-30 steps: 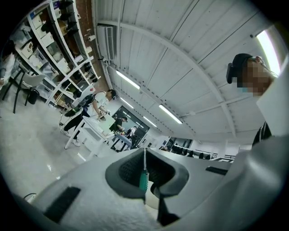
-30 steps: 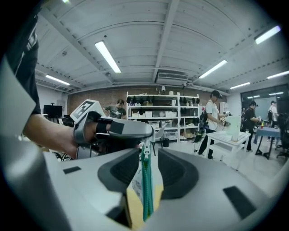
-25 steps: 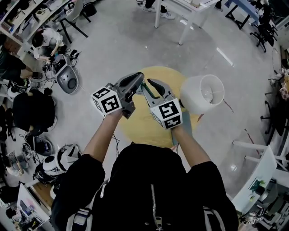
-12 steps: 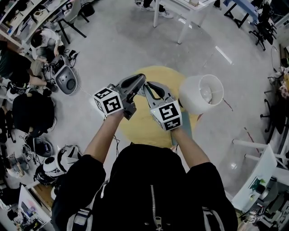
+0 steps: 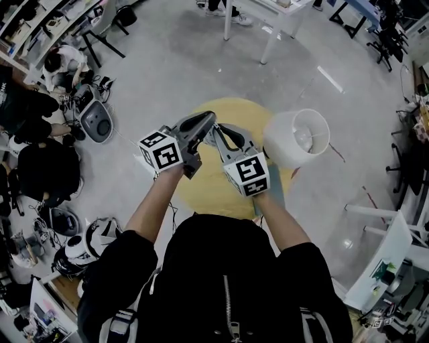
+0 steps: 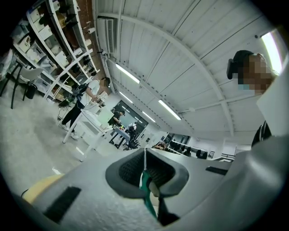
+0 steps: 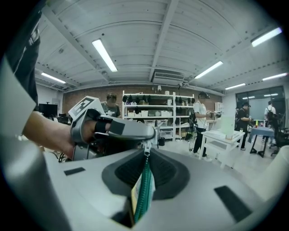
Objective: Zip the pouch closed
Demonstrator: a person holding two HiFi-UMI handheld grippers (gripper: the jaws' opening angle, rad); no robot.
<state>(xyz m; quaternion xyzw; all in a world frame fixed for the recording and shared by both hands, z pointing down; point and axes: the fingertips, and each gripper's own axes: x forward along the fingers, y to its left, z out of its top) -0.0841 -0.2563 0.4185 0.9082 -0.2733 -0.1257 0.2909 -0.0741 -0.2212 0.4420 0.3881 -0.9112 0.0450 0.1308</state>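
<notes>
I hold both grippers up together over a round yellow table (image 5: 213, 189). A green pouch (image 7: 143, 189) with a teal zipper hangs edge-on between the pads of my right gripper (image 7: 145, 178), which is shut on it. In the right gripper view, my left gripper (image 7: 151, 131) comes in from the left, its tips closed on the metal zipper pull (image 7: 146, 149) at the top of the pouch. The left gripper view shows its own jaws (image 6: 145, 168) shut, with a strip of the green pouch (image 6: 147, 196) below. In the head view the left gripper (image 5: 201, 124) and right gripper (image 5: 218, 134) meet tip to tip.
A white lampshade (image 5: 298, 139) stands right of the grippers at the table's edge. White tables (image 5: 268, 20) stand across the floor, with chairs, bags and seated people (image 5: 64, 60) along the left. Shelves (image 7: 149, 110) and standing people (image 7: 198, 122) fill the room beyond.
</notes>
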